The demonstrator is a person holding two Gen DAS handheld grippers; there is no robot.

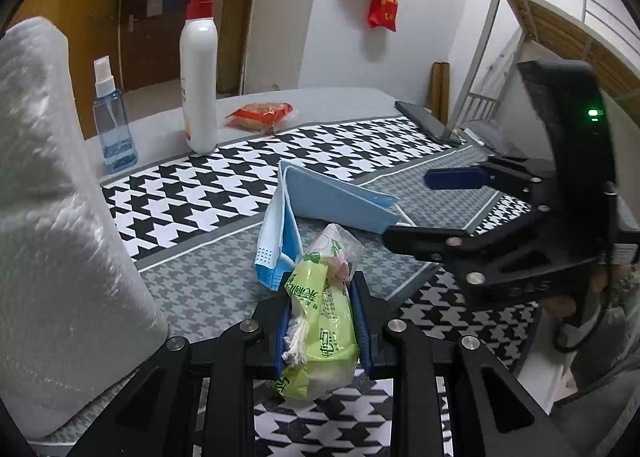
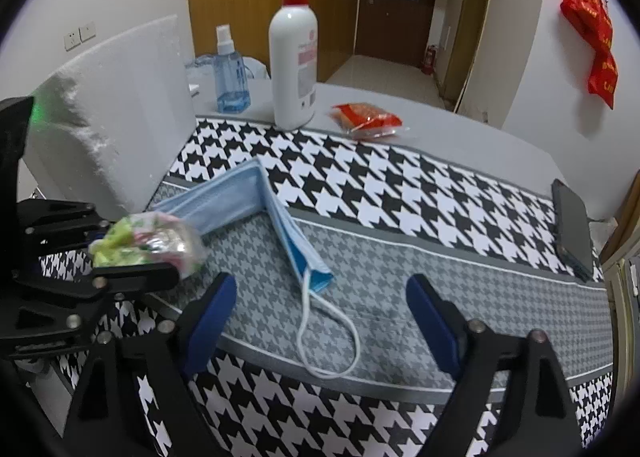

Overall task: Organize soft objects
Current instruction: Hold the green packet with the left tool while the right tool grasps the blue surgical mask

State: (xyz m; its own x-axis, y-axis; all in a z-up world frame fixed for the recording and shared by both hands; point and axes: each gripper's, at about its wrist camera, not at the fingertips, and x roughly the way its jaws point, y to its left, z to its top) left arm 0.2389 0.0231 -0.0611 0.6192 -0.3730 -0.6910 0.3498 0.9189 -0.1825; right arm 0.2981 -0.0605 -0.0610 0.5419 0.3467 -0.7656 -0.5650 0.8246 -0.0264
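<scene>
left gripper (image 1: 323, 321) clamped on green tissue pack (image 1: 320, 321), right gripper (image 2: 320, 321) wide, empty, above blue mask (image 2: 280, 213)

Left gripper (image 1: 322, 321) clamped, right gripper (image 2: 320, 321) agape.

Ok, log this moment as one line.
left gripper: shut on tissue pack | right gripper: open | face mask: on mat
</scene>
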